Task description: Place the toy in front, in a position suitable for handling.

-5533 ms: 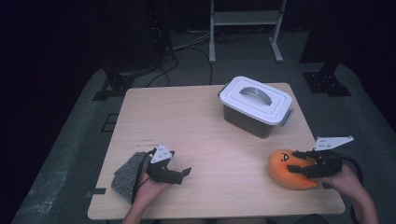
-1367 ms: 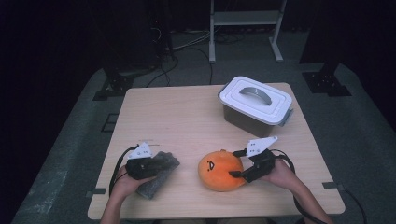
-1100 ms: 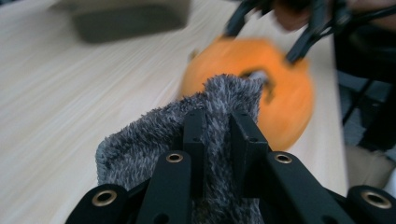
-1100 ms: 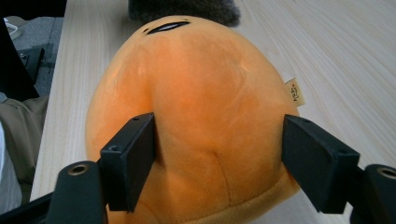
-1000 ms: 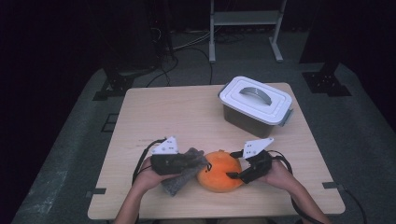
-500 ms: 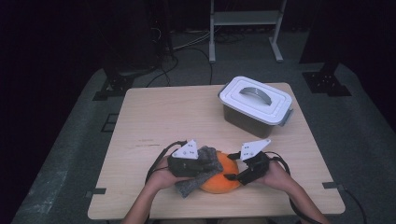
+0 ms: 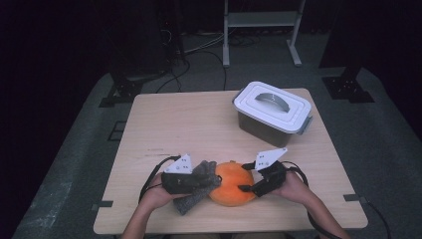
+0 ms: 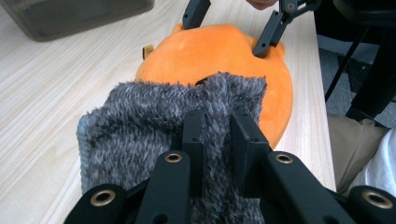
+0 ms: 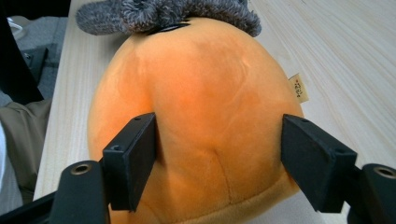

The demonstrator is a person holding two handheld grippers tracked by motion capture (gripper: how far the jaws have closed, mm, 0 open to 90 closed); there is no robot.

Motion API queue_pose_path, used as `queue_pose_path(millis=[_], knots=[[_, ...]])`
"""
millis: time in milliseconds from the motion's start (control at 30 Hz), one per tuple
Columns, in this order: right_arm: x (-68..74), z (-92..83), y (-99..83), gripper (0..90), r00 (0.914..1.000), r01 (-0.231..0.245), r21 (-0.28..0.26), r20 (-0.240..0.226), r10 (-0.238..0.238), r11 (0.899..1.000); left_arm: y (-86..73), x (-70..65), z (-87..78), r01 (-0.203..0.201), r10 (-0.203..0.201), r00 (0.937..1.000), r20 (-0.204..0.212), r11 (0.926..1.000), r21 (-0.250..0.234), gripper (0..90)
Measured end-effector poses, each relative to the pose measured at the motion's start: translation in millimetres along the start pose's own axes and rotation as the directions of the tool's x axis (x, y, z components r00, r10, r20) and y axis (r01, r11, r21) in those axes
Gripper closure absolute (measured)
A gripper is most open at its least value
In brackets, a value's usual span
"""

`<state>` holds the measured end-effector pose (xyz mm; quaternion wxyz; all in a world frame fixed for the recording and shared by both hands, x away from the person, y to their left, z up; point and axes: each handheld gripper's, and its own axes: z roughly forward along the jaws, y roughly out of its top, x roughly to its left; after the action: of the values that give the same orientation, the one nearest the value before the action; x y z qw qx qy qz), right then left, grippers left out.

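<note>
The orange plush pumpkin (image 7: 230, 183) sits on the counter (image 7: 199, 124) near its front edge, gripped at its right side by the right gripper (image 7: 251, 185), whose jaws press into the plush. The left gripper (image 7: 199, 183) is clamped on a grey fuzzy cloth (image 8: 154, 126) whose end lies against the pumpkin's left side. A lidded white storage box (image 7: 272, 112) stands well apart at the counter's far right.

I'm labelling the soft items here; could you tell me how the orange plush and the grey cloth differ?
The orange plush is smooth and rounded; the grey cloth is shaggy, flat and limp. The right gripper spans the plush with wide jaws; the left gripper pinches the cloth shut. Both are soft and touch.
</note>
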<state>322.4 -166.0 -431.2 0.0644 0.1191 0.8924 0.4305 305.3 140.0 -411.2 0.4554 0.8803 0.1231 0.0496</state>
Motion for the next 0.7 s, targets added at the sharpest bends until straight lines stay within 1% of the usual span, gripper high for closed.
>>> queue_pose_path(millis=[100, 133, 167, 200, 233, 267, 300, 333, 400, 433, 467, 500, 567, 600, 633, 700], knots=[[2.0, 1.2, 2.6, 27.0, 1.0000, 0.001, 0.006, 0.008, -0.001, 1.000, 8.8, 0.1, 2.3, -0.005, 0.005, 1.0000, 0.008, 0.9998, -0.017, 77.4], [2.0, 1.2, 2.6, 27.0, 1.0000, 0.001, 0.006, 0.008, -0.001, 1.000, 8.8, 0.1, 2.3, -0.005, 0.005, 1.0000, 0.008, 0.9998, -0.017, 77.4], [3.9, 4.1, 4.4, 27.0, 1.0000, 0.004, 0.001, 0.008, -0.005, 1.000, 14.7, -0.7, 4.7, -0.011, 0.012, 0.9998, 0.016, 0.9995, -0.030, 77.4], [3.9, 4.1, 4.4, 27.0, 1.0000, 0.004, 0.001, 0.008, -0.005, 1.000, 14.7, -0.7, 4.7, -0.011, 0.012, 0.9998, 0.016, 0.9995, -0.030, 77.4], [6.0, 7.6, 7.2, 27.0, 0.9999, 0.014, -0.001, 0.007, -0.014, 1.000, 20.9, -2.3, 7.5, -0.024, 0.025, 0.9994, 0.022, 0.9990, -0.037, 77.4], [6.7, 8.9, 8.3, 27.0, 0.9999, 0.015, 0.000, 0.007, -0.015, 1.000, 20.9, -2.3, 7.5, -0.024, 0.025, 0.9994, 0.022, 0.9990, -0.037, 77.4], [6.7, 8.9, 8.3, 27.0, 0.9999, 0.015, 0.000, 0.007, -0.015, 1.000, 23.8, -3.0, 8.5, -0.031, 0.032, 0.9991, 0.027, 0.9988, -0.038, 77.4], [7.7, 11.2, 10.0, 26.9, 0.9998, 0.019, 0.000, 0.002, -0.019, 1.000, 27.1, -4.2, 11.4, -0.043, 0.044, 0.9986, 0.029, 0.9987, -0.029, 77.4], [6.3, 10.6, 9.4, 26.8, 0.9998, 0.022, -0.001, 0.000, -0.022, 1.000, 26.9, -4.4, 12.6, -0.044, 0.044, 0.9987, 0.025, 0.9988, -0.022, 77.4], [5.7, 9.9, 8.5, 26.9, 0.9999, 0.015, -0.005, -0.004, -0.015, 1.000, 25.8, -3.8, 13.3, -0.044, 0.045, 0.9987, 0.024, 0.9989, -0.018, 77.4], [5.3, 9.2, 7.3, 27.0, 0.9999, 0.013, -0.010, -0.007, -0.013, 1.000, 21.8, -2.3, 12.2, -0.029, 0.030, 0.9992, 0.028, 0.9993, -0.024, 77.4], [5.3, 9.2, 7.3, 27.0, 0.9999, 0.013, -0.010, -0.007, -0.013, 1.000, 21.8, -2.3, 12.2, -0.029, 0.030, 0.9992, 0.028, 0.9993, -0.024, 77.4], [4.7, 7.4, 5.3, 27.1, 0.9998, 0.016, -0.016, -0.010, -0.016, 1.000, 12.5, 0.9, 8.2, 0.002, 0.000, 0.9994, 0.033, 0.9992, -0.039, 77.3], [4.5, 7.2, 4.7, 27.1, 0.9998, 0.014, -0.018, -0.012, -0.014, 1.000, 12.5, 0.9, 8.2, 0.002, 0.000, 0.9994, 0.033, 0.9992, -0.039, 77.3], [4.4, 7.3, 4.2, 27.0, 0.9998, 0.013, -0.023, -0.014, -0.013, 1.000, 6.0, 3.0, 4.3, 0.027, -0.025, 0.9990, 0.037, 0.9986, -0.046, 77.3], [4.4, 7.4, 4.0, 27.0, 0.9998, 0.014, -0.025, -0.014, -0.015, 1.000, 3.5, 3.7, 2.6, 0.031, -0.030, 0.9990, 0.033, 0.9984, -0.047, 77.1]])
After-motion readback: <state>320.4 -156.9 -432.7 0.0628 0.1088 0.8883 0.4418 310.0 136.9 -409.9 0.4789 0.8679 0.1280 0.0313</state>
